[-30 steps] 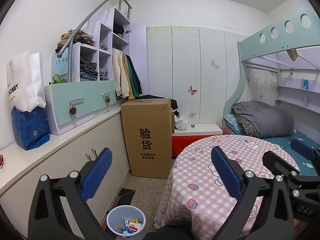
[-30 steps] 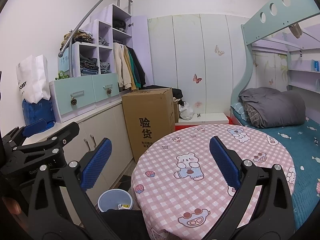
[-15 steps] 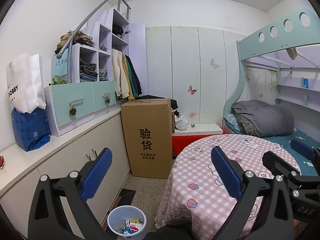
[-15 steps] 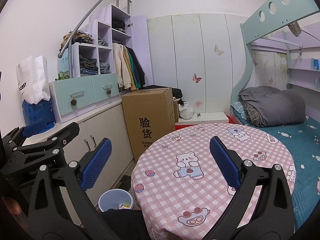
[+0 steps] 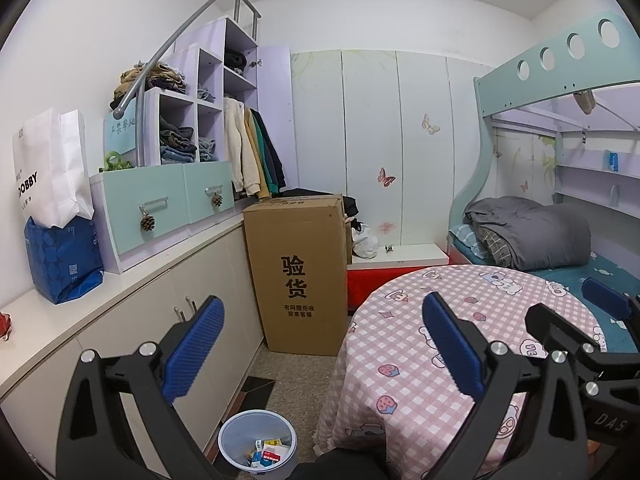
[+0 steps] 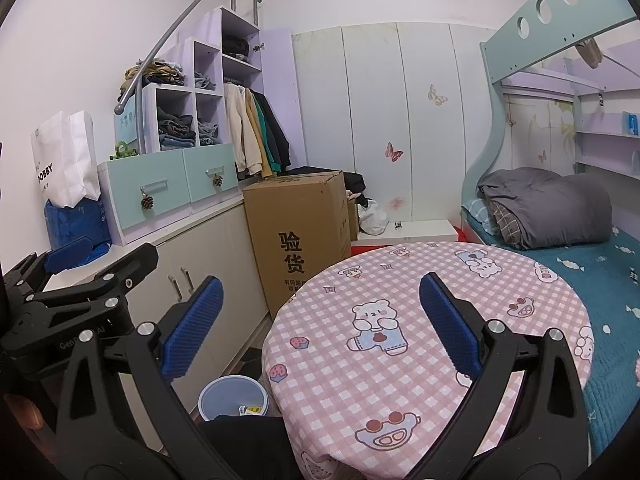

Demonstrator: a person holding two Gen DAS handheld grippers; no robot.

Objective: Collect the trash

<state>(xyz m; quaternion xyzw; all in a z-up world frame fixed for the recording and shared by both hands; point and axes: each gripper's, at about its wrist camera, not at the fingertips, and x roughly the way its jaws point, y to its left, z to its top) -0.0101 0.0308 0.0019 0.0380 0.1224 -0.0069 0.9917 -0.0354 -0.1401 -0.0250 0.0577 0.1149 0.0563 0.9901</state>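
Observation:
A pale blue trash bin point(image 5: 258, 442) stands on the floor between the cabinets and the round table; it holds several small boxes and wrappers. It also shows in the right wrist view point(image 6: 233, 398). My left gripper point(image 5: 320, 344) is open and empty, held above the bin and the table's left edge. My right gripper point(image 6: 320, 324) is open and empty above the table with the pink checked cloth point(image 6: 420, 344). No loose trash shows on the cloth. The left gripper also shows in the right wrist view point(image 6: 68, 280).
A tall cardboard box point(image 5: 300, 272) stands behind the bin. White cabinets point(image 5: 132, 320) with a blue bag point(image 5: 60, 260) run along the left. A bunk bed point(image 5: 560, 240) with a grey duvet is at the right.

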